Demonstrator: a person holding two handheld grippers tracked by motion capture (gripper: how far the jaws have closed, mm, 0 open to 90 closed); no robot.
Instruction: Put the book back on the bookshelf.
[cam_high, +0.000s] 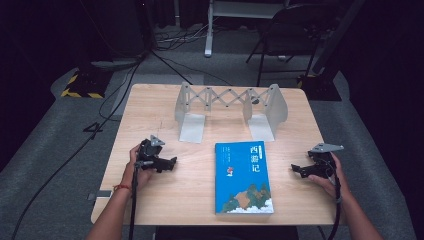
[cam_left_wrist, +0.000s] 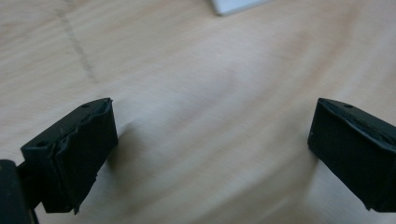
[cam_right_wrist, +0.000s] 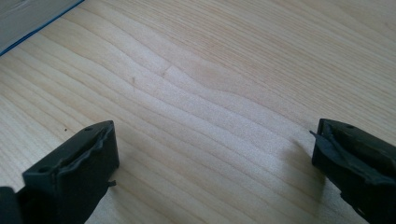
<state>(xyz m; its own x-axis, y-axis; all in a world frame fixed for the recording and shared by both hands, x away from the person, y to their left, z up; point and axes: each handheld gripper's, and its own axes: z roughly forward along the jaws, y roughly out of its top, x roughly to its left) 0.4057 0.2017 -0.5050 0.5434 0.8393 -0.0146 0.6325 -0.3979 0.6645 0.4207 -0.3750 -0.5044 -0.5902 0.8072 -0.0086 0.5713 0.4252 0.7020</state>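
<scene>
As the high view showed both hands resting low on the worktop (cam_high: 200, 165), the findings were recorded as follows.

Worktop: light wood, rectangular, standing on grey carpet with black cables trailing across the floor behind and to the left.

Book: a blue-covered book (cam_high: 243, 176) lay flat and closed, near the front edge, slightly right of centre, between the two grippers and well apart from each. White characters were printed at the upper right of its cover, and a landscape picture ran along its lower part.

Bookstand: a grey metal expanding bookstand (cam_high: 230, 107) stood upright behind the book, toward the far edge, with two end plates joined by a scissor lattice. It was not touching the book.

Left gripper: the left gripper (cam_high: 170, 162) was held just above or on the worktop, left of the book, pointing toward it. In the left gripper view its jaws stood wide apart over bare wood, holding nothing.

Right gripper: the right gripper (cam_high: 296, 169) was held right of the book, pointing toward it. In the right gripper view its jaws stood wide apart, empty, with the book's blue edge (cam_right_wrist: 32, 21) at the upper left.
</scene>
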